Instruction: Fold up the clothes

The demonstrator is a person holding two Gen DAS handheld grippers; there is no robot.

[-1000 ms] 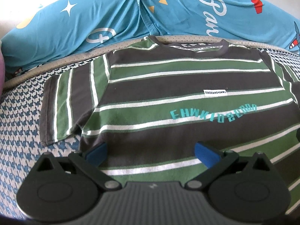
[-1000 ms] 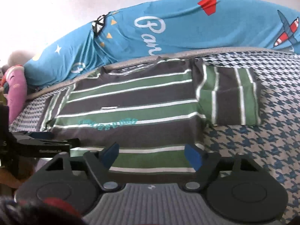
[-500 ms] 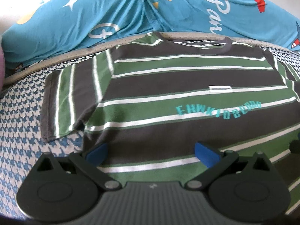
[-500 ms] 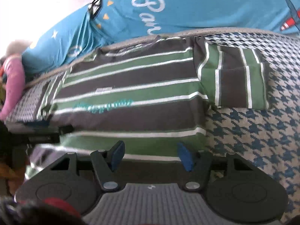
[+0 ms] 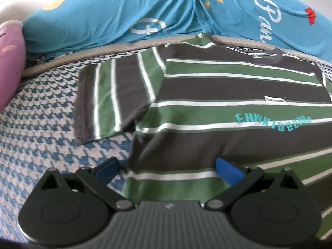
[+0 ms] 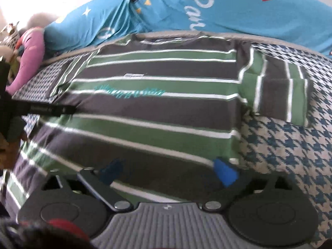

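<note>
- One green, dark grey and white striped cotton T-shirt (image 5: pixel 217 112) lay flat and face up on the blue-and-cream houndstooth bed cover (image 5: pixel 41 137), collar toward the far edge of the bed, hem toward the near edge.
- Judged as an early stage: body spread out, both short sleeves out to the sides, no fold visible anywhere.
- Left to do, by judgement: sleeves and sides turned in, then the body doubled over, all of it still ahead.
- Left gripper (image 5: pixel 169 169) held low at the near left part of the shirt, jaws spread wide, nothing between the blue pads; left pad over the cover, right pad over the fabric, side seam between them.
- Right gripper (image 6: pixel 168 171) held low at the near right part of the shirt, jaws likewise wide and empty; right blue pad just at the shirt's side edge. Some blur in this view.
- Counted: one shirt, two sleeves, two grippers, four blue pads.
- Along the far edge of the bed: one bright blue printed quilt (image 5: pixel 145 14) bunched up, touching or just behind the collar.
- At the far left corner: one pink plush cushion (image 5: pixel 10 62), well apart from the shirt.
</note>
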